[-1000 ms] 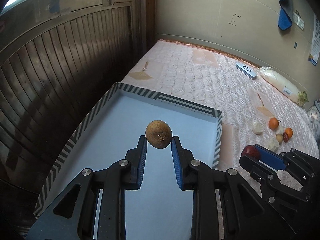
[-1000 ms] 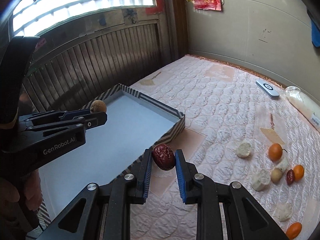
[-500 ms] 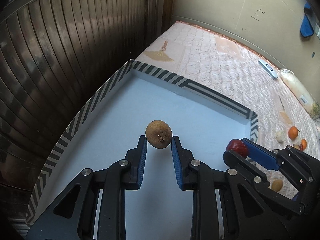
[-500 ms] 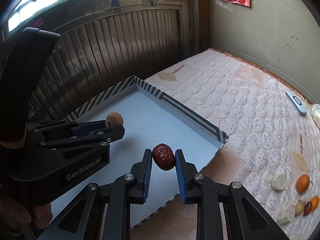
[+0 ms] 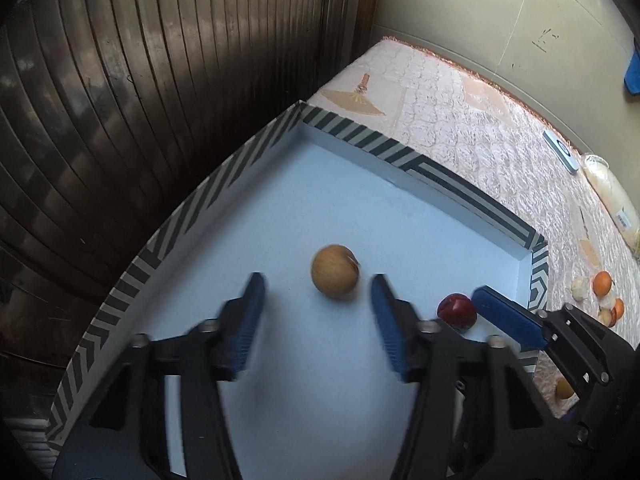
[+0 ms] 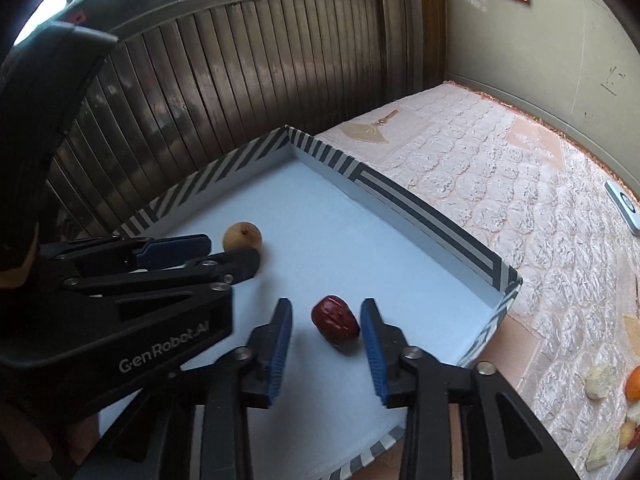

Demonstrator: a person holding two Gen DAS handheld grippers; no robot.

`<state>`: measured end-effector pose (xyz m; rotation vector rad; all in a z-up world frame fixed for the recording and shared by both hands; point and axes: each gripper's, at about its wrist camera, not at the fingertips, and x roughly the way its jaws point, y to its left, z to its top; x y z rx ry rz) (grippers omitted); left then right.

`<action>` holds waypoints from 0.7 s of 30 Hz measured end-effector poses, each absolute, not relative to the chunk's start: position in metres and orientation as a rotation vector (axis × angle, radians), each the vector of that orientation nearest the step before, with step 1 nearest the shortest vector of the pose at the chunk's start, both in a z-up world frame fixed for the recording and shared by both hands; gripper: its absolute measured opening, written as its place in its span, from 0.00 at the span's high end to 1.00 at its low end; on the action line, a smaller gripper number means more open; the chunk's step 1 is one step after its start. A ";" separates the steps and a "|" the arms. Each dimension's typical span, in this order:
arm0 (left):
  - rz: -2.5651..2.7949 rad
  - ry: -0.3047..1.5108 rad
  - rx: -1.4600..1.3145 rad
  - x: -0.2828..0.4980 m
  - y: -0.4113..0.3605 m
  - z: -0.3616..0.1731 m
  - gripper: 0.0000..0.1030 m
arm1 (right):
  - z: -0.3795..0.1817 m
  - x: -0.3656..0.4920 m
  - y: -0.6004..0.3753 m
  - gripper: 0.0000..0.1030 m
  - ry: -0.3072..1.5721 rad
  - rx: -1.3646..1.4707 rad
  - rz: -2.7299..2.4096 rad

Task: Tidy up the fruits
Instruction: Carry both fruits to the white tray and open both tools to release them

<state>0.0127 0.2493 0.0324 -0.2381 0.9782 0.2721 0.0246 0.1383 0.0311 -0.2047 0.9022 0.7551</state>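
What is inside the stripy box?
Inside the stripy box sit a round brown fruit and a wrinkly red date. The grippers hide the near part of its floor.

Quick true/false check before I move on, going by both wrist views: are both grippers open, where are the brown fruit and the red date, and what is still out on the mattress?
1. The left gripper is shut on the brown fruit. False: its jaws stand apart, with the fruit loose between them.
2. The right gripper is open. True.
3. The red date lies on the mattress outside the box. False: it is on the pale floor of the striped box.
4. Both fruits are inside the same box. True.
5. Orange fruits lie on the mattress beyond the box. True.
6. The box has a lid on. False: it is open-topped.
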 end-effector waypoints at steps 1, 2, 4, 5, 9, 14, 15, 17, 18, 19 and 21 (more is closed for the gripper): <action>0.277 0.970 -0.240 0.010 0.249 0.035 0.38 | 0.034 0.022 0.135 0.64 0.898 -0.190 0.755; 0.279 0.962 -0.240 0.008 0.249 0.037 0.38 | 0.037 0.019 0.133 0.64 0.891 -0.179 0.750; 0.279 0.940 -0.229 0.002 0.246 0.043 0.38 | 0.044 0.010 0.126 0.64 0.874 -0.168 0.748; 0.276 0.928 -0.220 -0.001 0.242 0.047 0.38 | 0.048 0.006 0.120 0.64 0.862 -0.161 0.746; 0.244 0.897 -0.202 -0.013 0.227 0.057 0.38 | 0.061 -0.009 0.092 0.63 0.813 -0.120 0.717; 0.168 0.864 -0.168 -0.026 0.192 0.071 0.38 | 0.072 -0.028 0.051 0.62 0.773 -0.101 0.636; 0.150 0.856 -0.158 -0.028 0.184 0.073 0.38 | 0.074 -0.029 0.044 0.61 0.768 -0.100 0.623; 0.121 0.848 -0.135 -0.032 0.168 0.076 0.38 | 0.077 -0.034 0.027 0.61 0.754 -0.097 0.588; 0.100 0.847 -0.125 -0.034 0.160 0.077 0.38 | 0.079 -0.037 0.018 0.61 0.743 -0.091 0.566; 0.083 0.847 -0.120 -0.032 0.154 0.079 0.38 | 0.080 -0.041 0.008 0.61 0.738 -0.085 0.550; 0.050 0.849 -0.110 -0.034 0.139 0.080 0.38 | 0.080 -0.044 -0.008 0.61 0.742 -0.077 0.517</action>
